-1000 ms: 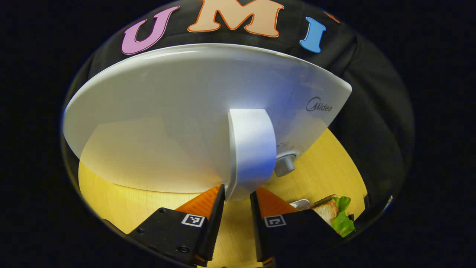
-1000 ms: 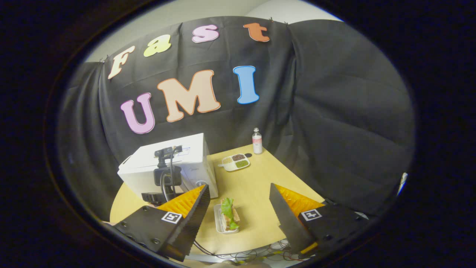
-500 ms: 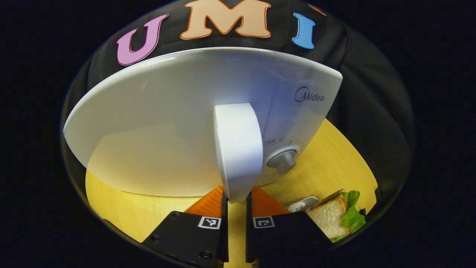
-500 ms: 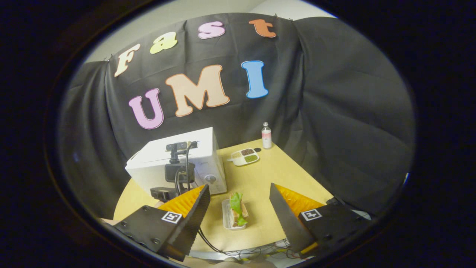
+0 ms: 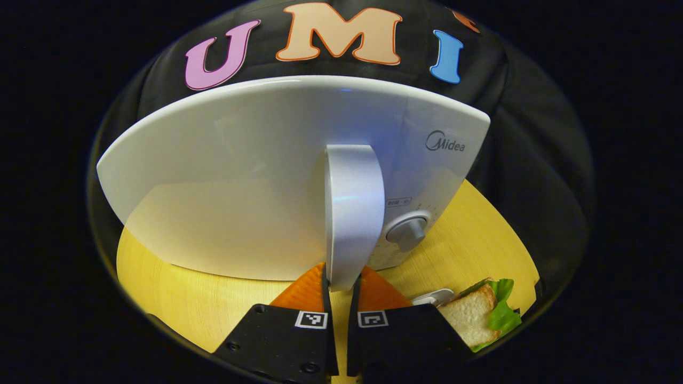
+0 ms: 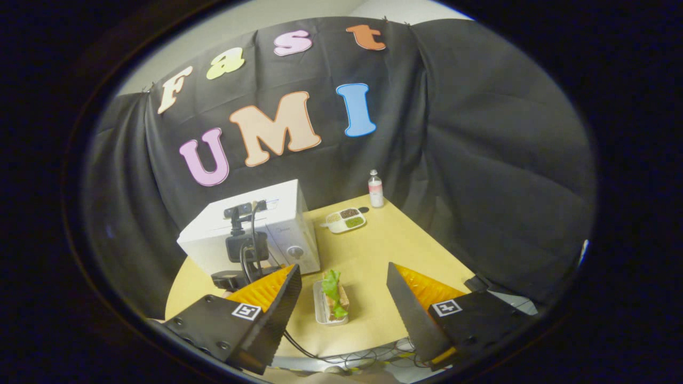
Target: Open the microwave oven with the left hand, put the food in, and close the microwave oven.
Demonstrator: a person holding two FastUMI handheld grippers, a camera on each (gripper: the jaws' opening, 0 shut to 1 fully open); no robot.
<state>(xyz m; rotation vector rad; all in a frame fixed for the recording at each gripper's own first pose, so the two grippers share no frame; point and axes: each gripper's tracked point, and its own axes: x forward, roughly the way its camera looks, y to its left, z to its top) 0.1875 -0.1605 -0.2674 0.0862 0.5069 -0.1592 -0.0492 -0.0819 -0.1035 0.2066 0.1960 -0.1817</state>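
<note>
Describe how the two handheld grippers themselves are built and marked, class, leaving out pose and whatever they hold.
The left gripper has two wedge-shaped fingers on black blocks, each block carrying a small square black-and-white tag and screws. The right gripper is built alike, with ridged inner finger faces. Seen from the right gripper view, the left gripper carries a black camera on a post, with black cables.

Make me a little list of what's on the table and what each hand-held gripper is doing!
microwave: white microwave, door shut
left hand-held gripper: left hand-held gripper shut on the door handle
right hand-held gripper: right hand-held gripper open, above the table, holding nothing
food: sandwich with lettuce in a white tray
far end: snack dish and bottle
</note>
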